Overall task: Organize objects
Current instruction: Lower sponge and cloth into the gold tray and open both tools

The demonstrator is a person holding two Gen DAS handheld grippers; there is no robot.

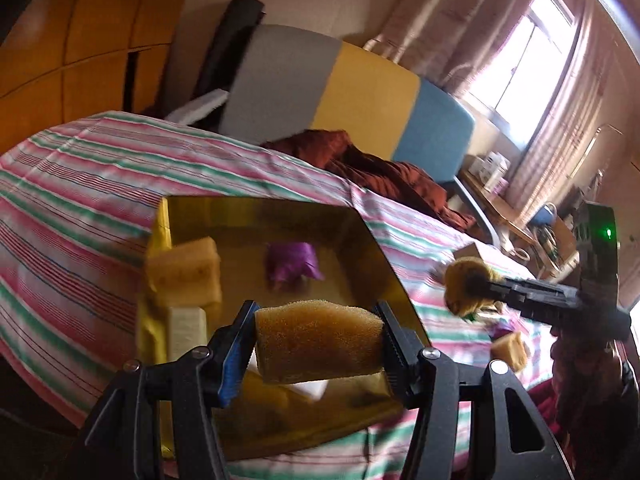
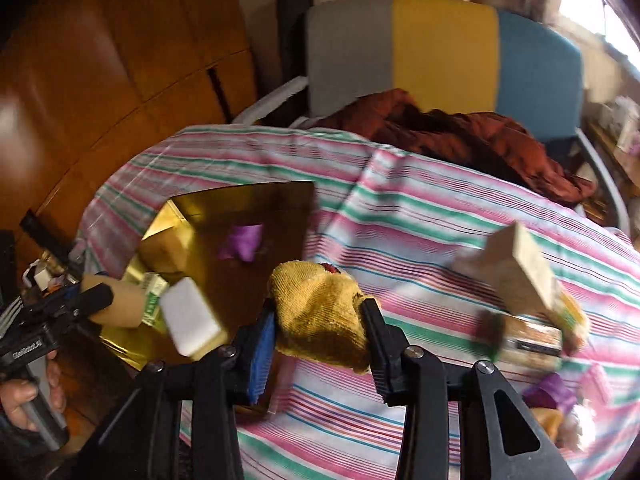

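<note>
Holding tan sponge (image 1: 318, 342) in left gripper (image 1: 318, 344), long axis crosswise, just over gold box (image 1: 256, 208); right gripper (image 2: 320, 320) clenching yellow cloth (image 2: 316, 308), approaching box's right edge.

The left hand-held gripper (image 1: 320, 344) points downward, jaws half apart, clamped on something. The right hand-held gripper (image 2: 318, 316) also tilts down, jaws closed on a load.
</note>
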